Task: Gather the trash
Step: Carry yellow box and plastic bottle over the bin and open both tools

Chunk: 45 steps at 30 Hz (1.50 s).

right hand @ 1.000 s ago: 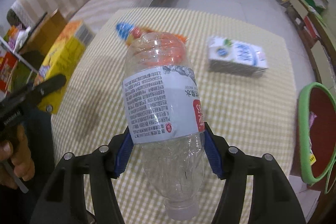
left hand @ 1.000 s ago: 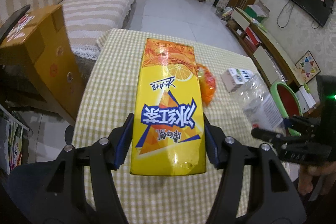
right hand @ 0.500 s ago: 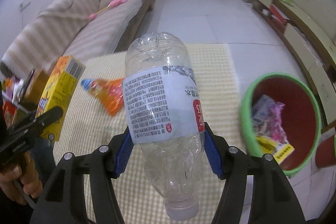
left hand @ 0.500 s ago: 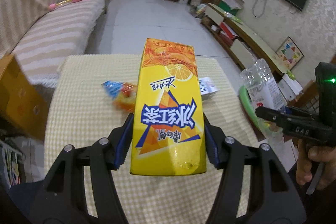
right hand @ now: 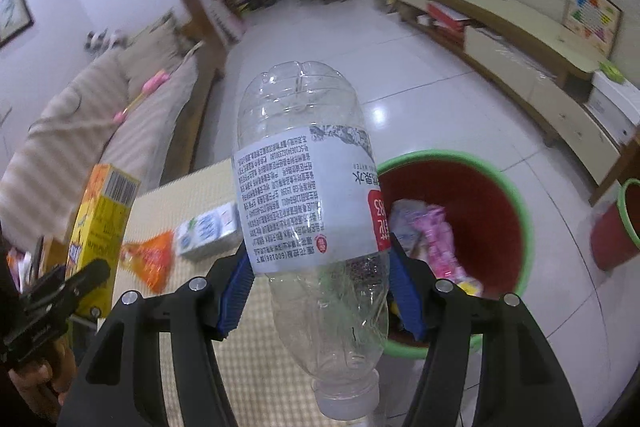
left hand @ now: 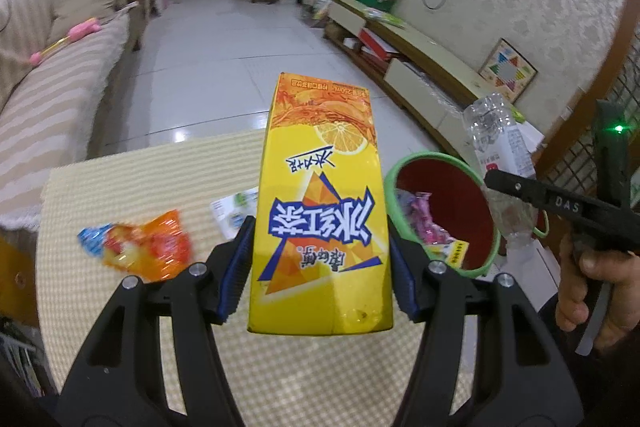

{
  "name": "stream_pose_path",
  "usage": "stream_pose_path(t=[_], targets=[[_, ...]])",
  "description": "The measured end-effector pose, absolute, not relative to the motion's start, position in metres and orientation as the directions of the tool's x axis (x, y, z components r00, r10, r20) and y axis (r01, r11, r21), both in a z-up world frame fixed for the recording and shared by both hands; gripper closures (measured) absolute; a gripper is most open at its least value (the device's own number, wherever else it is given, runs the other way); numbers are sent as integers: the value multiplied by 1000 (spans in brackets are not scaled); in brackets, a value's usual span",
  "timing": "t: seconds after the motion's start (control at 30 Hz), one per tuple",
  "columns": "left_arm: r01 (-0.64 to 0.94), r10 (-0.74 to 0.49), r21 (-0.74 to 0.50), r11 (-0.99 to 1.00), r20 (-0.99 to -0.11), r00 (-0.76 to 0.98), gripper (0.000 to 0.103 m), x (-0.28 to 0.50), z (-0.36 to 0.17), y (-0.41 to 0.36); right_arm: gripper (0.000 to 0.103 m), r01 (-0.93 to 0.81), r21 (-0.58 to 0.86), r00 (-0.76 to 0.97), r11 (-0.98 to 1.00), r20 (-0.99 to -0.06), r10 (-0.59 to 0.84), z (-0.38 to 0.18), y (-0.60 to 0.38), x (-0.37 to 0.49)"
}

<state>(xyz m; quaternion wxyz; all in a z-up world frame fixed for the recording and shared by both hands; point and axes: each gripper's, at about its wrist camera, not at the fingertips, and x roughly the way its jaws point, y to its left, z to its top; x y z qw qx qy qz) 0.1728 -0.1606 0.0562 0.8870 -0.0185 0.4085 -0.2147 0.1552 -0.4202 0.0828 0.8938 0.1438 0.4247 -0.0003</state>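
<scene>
My left gripper [left hand: 322,271] is shut on a yellow iced-tea carton [left hand: 320,203], held above the checked tablecloth [left hand: 160,187]. My right gripper [right hand: 320,279] is shut on a clear empty plastic bottle [right hand: 308,187], cap end toward the camera. A red bin with a green rim [right hand: 480,211] stands on the floor just beyond the bottle, with pink wrappers inside. In the left wrist view the same bin [left hand: 452,203] sits right of the carton, and the right gripper [left hand: 560,211] with the bottle [left hand: 496,143] hangs over its right side. An orange snack bag [left hand: 148,247] and a small white carton [right hand: 208,231] lie on the table.
A striped sofa [left hand: 48,99] runs along the left. A low TV cabinet [left hand: 420,67] lines the right wall. A second red bin [right hand: 616,223] stands further right. White tiled floor [left hand: 224,59] stretches beyond the table. A hand [left hand: 588,287] grips the right tool.
Both grippers have swung to the right with their loads. The red bin has come into both views and now lies close beyond the bottle; the table has slid to the left.
</scene>
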Motion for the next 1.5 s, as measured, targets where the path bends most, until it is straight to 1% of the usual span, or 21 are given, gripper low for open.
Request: stream_pose_path(t=[0.3, 0.4, 0.47, 0.57, 0.77, 1.03, 1.5], targets=[[467, -466, -221, 856, -720, 513, 45, 193, 58, -230, 43, 255, 338, 678, 906, -730, 82, 85, -491, 144], [494, -489, -233, 838, -721, 490, 45, 199, 57, -249, 43, 302, 355, 672, 885, -737, 67, 79, -510, 143], [513, -508, -245, 823, -720, 472, 45, 202, 57, -263, 43, 316, 342, 663, 885, -746, 52, 76, -516, 143], [535, -530, -259, 804, -722, 446, 45, 206, 57, -283, 43, 323, 392, 663, 862, -743, 90, 72, -522, 146], [572, -559, -281, 771, -729, 396, 45, 208, 52, -320, 43, 357, 389, 654, 849, -753, 70, 66, -531, 150], [580, -540, -265, 770, -755, 372, 45, 211, 39, -338, 43, 368, 385, 651, 846, -757, 62, 66, -531, 151], [574, -532, -270, 773, -769, 354, 44, 220, 36, -349, 43, 368, 387, 634, 846, -769, 76, 62, -537, 160]])
